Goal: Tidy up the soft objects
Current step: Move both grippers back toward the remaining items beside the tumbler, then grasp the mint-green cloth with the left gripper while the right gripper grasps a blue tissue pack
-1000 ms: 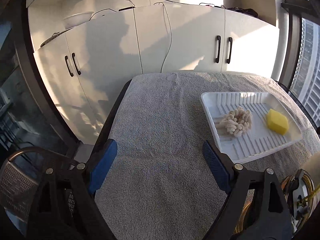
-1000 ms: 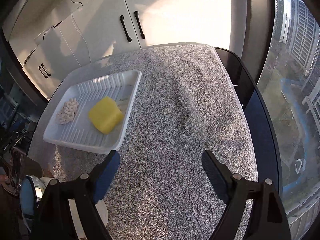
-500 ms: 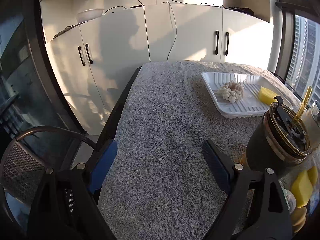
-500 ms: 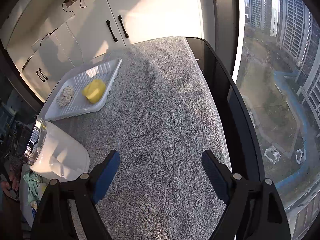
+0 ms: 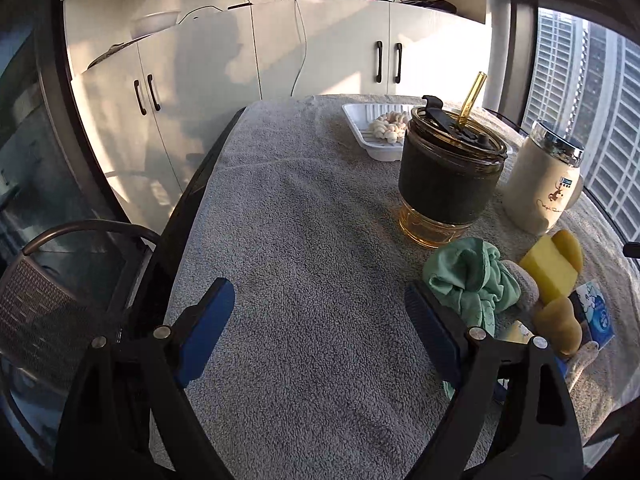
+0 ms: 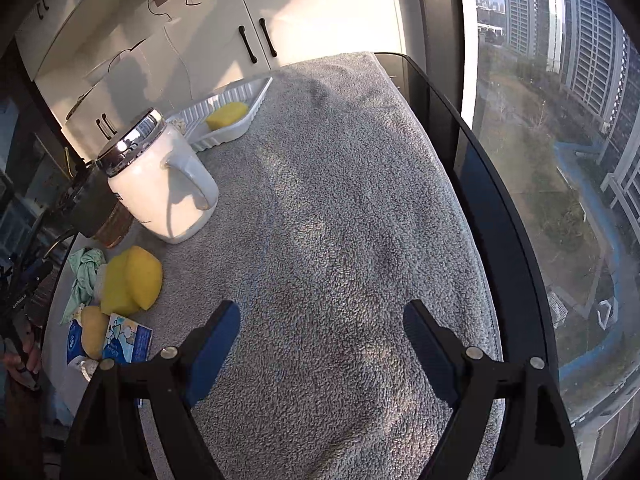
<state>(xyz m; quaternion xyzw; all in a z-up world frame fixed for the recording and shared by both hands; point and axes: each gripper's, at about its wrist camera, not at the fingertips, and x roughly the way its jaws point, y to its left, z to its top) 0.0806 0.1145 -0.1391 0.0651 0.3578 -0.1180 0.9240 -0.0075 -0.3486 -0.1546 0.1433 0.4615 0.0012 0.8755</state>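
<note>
Left claw, right claw: jaws wide apart, nothing held, over bare towel.
Pile beside left claw: green cloth, yellow sponge; partly hidden by a claw arm, lower items unclear.
Cup, mug: standing mid-desk.
White tray, far end: holds one sponge, one knotted piece; part screened by cup.
Step, judged: fetching the next soft item; needs a reach to the pile.

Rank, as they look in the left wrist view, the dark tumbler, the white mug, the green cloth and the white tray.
1. Dark tumbler
2. White mug
3. Green cloth, though it lies nearer the camera, so its place is unsure
4. White tray, farthest away and partly hidden behind the tumbler
</note>
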